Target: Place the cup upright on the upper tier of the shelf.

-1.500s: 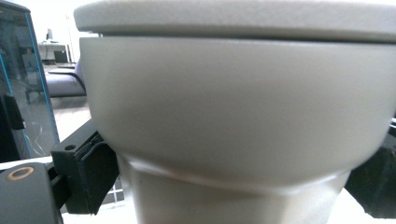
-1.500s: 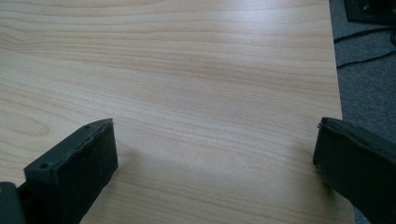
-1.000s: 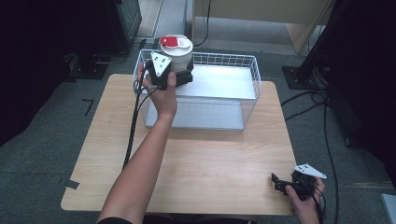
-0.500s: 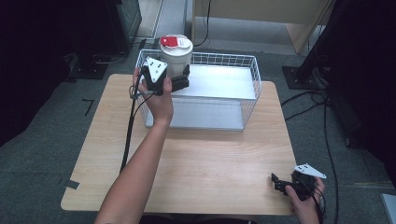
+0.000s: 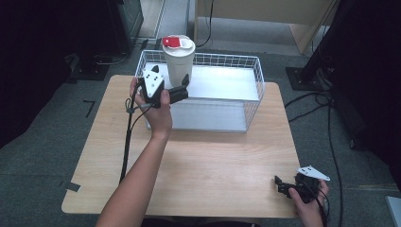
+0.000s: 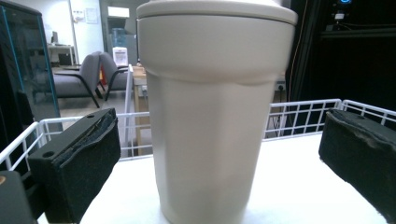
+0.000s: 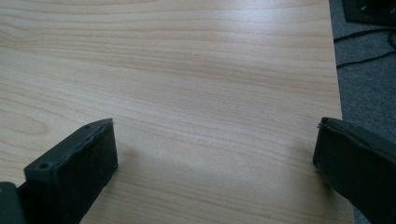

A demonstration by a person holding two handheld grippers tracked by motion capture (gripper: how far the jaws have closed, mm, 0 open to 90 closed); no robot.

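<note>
- At the near right corner of the surface [image 5: 198, 175], the right gripper [image 5: 283, 185] sits low in the person's hand, its fingers [image 7: 74, 163] spread wide with bare wood grain between them. It holds nothing and takes no part in the work at present.
- Across the middle, the surface is pale wood laminate, bare of loose items; the left forearm crosses it from the near edge, with the gripper's cable trailing beside it.
- At the far edge stands a white wire basket [image 5: 253, 92] with a white floor. The left gripper [image 5: 182, 87] reaches over its left end.
- Inside the basket's far left corner stands the cup [image 5: 178, 59], a tall cream tumbler with a lid and a red tab on top, upright on the basket floor.
- Left gripper fingers [image 6: 88, 158]: wide apart, one on each side of the cup, gaps visible on both sides; no contact seen.
- Judgement on progress: the cup is inside the basket and resting on its base. Whether this is a release or an approach cannot be settled from the pictures. If placing, the work is all but done, with only the withdrawal left; if picking, the closing and lift remain.
- Beyond the surface: grey carpet, black cables on the floor, dark equipment at both sides, a wooden cabinet at the far end. The left gripper view shows grey chairs in a lit room behind.
</note>
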